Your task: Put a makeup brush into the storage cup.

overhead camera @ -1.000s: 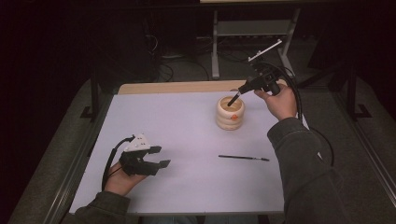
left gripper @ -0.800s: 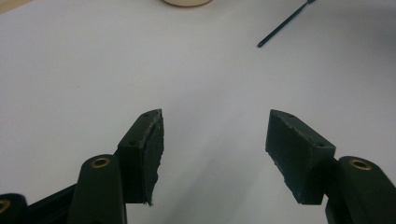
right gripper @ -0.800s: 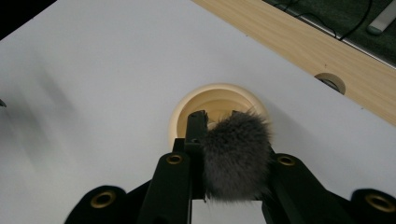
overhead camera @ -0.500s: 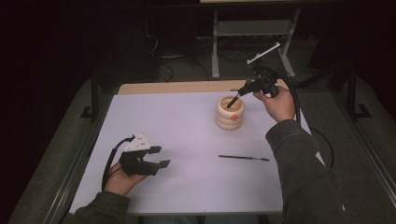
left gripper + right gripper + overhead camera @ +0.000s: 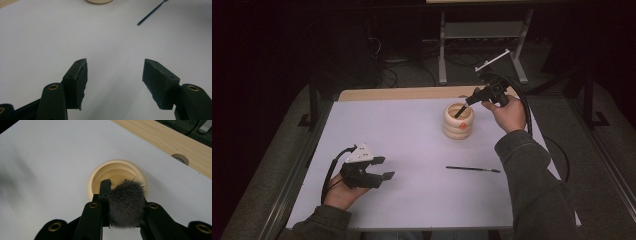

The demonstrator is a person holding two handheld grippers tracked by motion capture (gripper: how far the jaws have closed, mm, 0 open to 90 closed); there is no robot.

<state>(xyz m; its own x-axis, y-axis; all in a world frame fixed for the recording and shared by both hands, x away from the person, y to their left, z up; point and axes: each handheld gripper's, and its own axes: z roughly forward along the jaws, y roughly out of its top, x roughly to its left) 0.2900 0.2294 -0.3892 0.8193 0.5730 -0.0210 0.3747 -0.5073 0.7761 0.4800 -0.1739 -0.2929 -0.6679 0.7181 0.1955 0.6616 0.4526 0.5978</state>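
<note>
Right now the brush [image 5: 127, 203] sits clamped in the right tool [image 5: 120, 195], over the cup [image 5: 95, 182].

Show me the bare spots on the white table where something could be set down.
Widest patch: the table between the left gripper and the ribbed cup. Another lies nearer than the thin brush. Crowded at the cup, where the right gripper holds a fluffy brush.

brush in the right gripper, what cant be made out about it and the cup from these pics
- Brush handle: right gripper view, hidden behind its own grey bristles and the jaws of the right gripper.
- Cup bottom: high view, too dark and small; right gripper view, bristles cover it.
- Orange mark on the cup: high view, too small to read.
- Second thin brush: left gripper view, far end cut off by the top edge.
</note>
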